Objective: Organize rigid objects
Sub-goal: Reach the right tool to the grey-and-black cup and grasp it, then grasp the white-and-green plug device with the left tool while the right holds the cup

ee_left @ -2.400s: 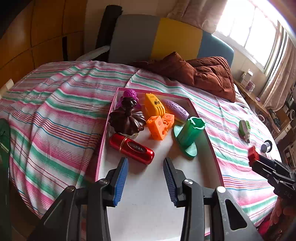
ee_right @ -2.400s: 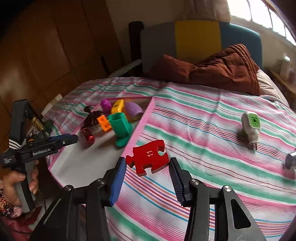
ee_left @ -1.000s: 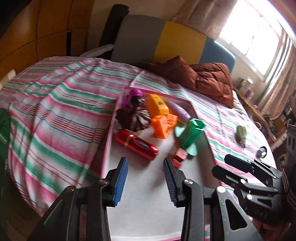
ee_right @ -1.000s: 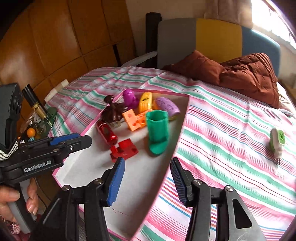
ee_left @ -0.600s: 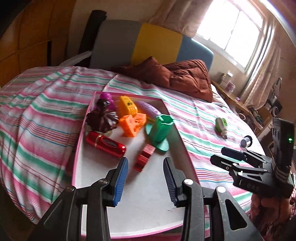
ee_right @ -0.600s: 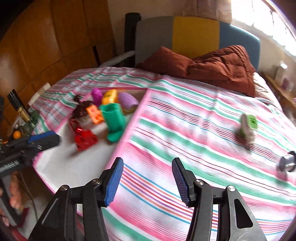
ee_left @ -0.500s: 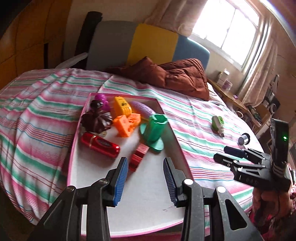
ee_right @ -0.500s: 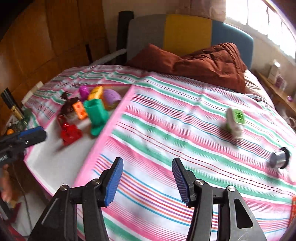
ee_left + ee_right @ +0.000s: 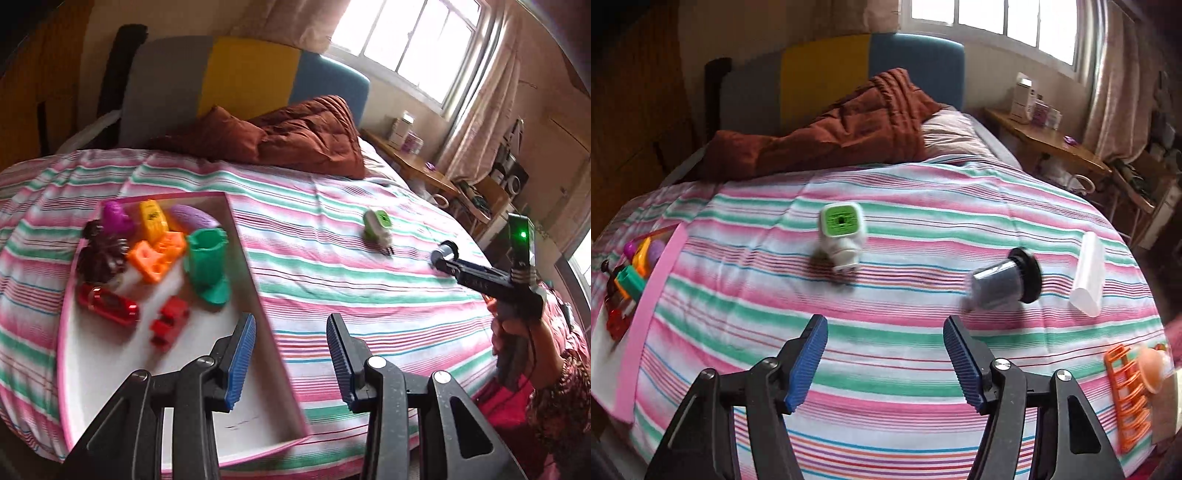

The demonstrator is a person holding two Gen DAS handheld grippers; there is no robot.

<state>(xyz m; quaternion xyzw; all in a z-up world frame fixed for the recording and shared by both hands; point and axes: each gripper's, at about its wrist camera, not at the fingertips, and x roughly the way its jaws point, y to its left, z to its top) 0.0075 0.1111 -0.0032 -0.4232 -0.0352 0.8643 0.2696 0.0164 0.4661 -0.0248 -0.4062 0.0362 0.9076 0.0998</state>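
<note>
A tray (image 9: 266, 295) of toys lies on the bed (image 9: 332, 295)'s left; right of it lie a plug (image 9: 842, 236), then a cylinder (image 9: 1001, 284).

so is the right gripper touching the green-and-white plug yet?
Apart. The right wrist view shows the right gripper open and empty, with a band of bare striped bedspread between its fingers and the green-and-white plug.
</note>
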